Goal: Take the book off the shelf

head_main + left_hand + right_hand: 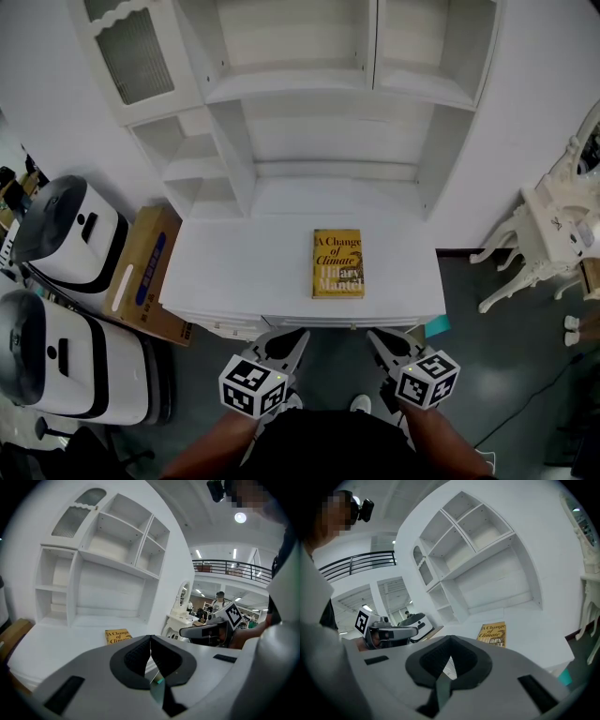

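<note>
Head view, book [337, 263]: lies flat, yellow cover up, on the white counter [234, 272], close to its front edge and apart from both tools.
Head view, shelves [281, 84]: white, rising behind the book.
Head view, left hand-held gripper [300, 336]: off the counter, nearer the person than the book and to its left, tips aimed toward it.
Head view, right hand-held gripper [373, 336]: likewise off the counter, nearer than the book and to its right.
Head view, box [145, 277]: brown cardboard on the floor, well left of the book.
Left gripper view, book [117, 636]: beyond the jaws and a little left of them, untouched.
Left gripper view, left hand-held gripper [150, 639]: jaws pressed together at the tips, nothing between them.
Left gripper view, right hand-held gripper [182, 632]: right of the book, roughly level.
Right gripper view, book [493, 633]: ahead of the jaws and right of them, clear of the tips.
Right gripper view, right hand-held gripper [450, 645]: jaws pressed together, pinching nothing.
Right gripper view, left hand-held gripper [415, 631]: well left of the book.
</note>
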A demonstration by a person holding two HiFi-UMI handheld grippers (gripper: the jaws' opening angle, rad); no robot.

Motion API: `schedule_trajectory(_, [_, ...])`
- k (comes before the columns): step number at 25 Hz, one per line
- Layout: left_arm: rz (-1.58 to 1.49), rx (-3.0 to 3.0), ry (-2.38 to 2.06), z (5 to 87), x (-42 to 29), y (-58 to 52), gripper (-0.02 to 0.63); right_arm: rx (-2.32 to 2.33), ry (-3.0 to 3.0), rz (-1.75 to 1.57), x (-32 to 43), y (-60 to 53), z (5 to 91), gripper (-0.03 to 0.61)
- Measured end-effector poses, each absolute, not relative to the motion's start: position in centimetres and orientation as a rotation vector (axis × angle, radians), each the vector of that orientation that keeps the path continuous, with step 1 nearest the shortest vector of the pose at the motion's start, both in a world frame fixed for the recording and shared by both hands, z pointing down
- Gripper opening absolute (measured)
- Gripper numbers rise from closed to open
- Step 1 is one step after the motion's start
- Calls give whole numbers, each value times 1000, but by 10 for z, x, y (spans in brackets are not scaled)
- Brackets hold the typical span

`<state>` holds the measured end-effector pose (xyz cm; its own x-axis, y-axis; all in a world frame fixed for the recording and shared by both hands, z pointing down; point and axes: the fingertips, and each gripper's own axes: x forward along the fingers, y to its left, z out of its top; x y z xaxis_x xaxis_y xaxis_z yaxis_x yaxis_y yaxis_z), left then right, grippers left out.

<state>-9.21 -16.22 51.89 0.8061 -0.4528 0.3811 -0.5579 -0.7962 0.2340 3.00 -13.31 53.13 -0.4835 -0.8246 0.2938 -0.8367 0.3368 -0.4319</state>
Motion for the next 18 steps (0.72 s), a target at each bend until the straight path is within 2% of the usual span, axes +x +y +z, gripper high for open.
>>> schedule_trajectory(18, [447,2666,-746,521,-95,-159,11,1601,-2529,839,27,-132,532,28])
